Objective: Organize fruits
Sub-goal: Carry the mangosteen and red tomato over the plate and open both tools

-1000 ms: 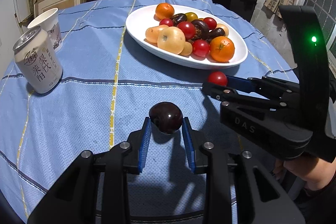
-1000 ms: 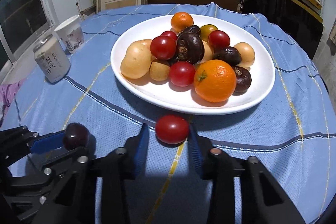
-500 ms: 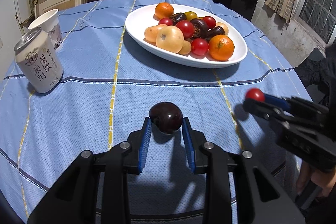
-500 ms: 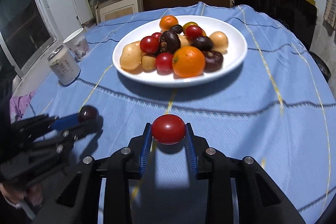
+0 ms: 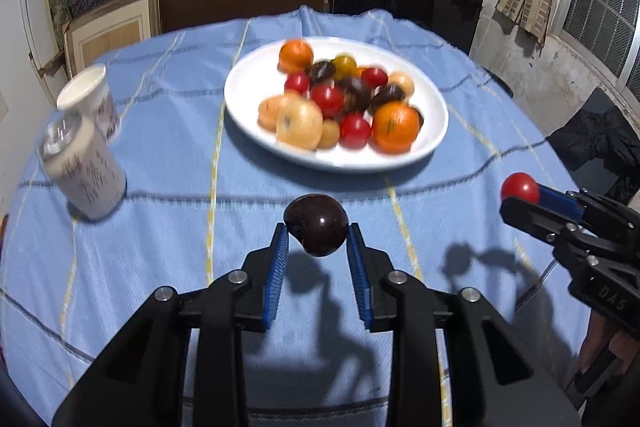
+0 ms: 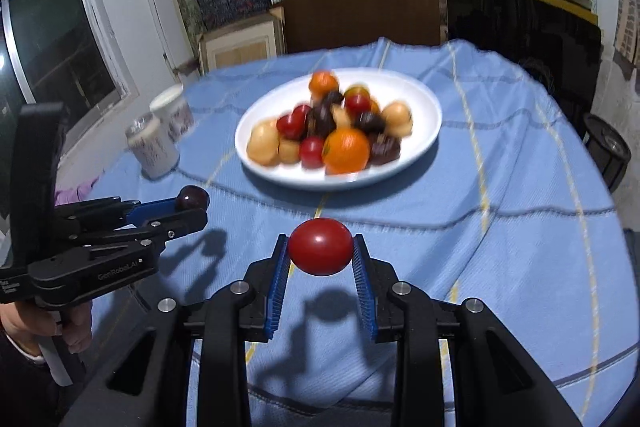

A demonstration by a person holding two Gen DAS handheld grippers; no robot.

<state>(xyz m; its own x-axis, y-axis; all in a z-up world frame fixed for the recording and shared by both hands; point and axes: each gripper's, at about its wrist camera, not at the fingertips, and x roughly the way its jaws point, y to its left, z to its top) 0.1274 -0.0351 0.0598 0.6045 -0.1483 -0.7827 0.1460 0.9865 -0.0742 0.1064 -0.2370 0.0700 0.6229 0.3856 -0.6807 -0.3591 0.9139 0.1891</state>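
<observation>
Currently held above the bench (image 5: 168, 155): dark plum (image 5: 316, 225) clamped in left tongs (image 5: 318, 247), red tomato (image 6: 321, 247) clamped in right tongs (image 6: 320, 259) — both raised clear of the cloth, near the white plate (image 5: 248, 95) heaped with fruit.

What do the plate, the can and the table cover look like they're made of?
Plate: looks like white glazed ceramic or melamine, smooth and evenly white; blur leaves it open.
Can: probably aluminium, judging by the silvery top rim, with a pale printed wall.
Tablecloth: woven fabric, matte blue with yellow and dark stripes; its weave shows and it drapes in folds at the far edge.
</observation>
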